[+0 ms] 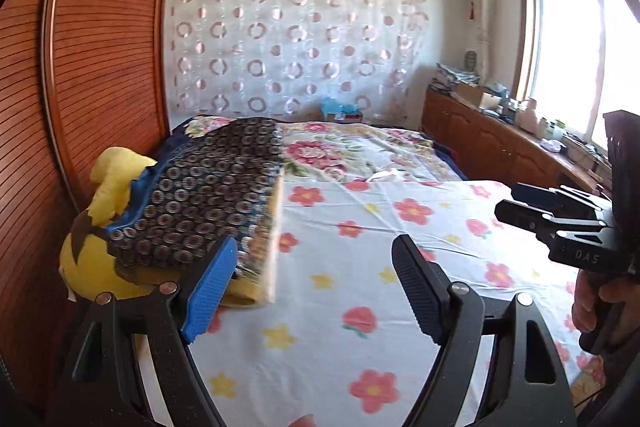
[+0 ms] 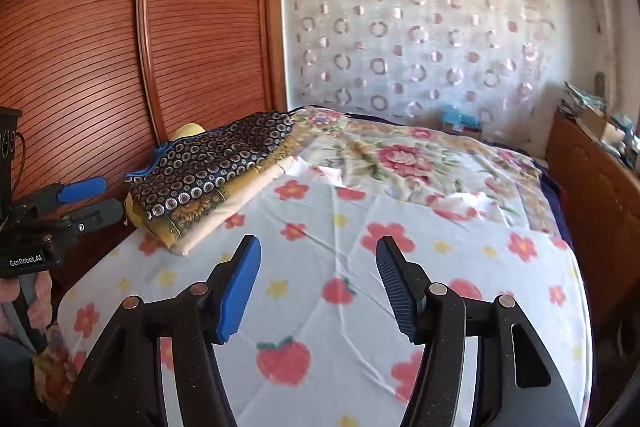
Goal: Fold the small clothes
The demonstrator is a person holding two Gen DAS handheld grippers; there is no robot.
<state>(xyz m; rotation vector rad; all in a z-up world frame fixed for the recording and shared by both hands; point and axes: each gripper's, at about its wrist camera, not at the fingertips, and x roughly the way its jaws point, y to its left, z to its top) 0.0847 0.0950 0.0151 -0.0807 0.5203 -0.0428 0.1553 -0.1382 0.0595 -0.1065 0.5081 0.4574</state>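
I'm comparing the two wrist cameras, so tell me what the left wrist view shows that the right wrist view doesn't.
Only the left wrist view shows the window, the right gripper from the side, and most of the yellow plush toy.

Only the right wrist view shows the left gripper from the side and the sunflower cloth low in the stack.

Both show the folded stack at the bed's left edge, the flowered sheet, the wardrobe, the curtain, and each camera's own open gripper above the sheet.

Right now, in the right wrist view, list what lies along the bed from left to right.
Left gripper → yellow plush toy → folded clothes pile → flowered sheet → wooden cabinet.
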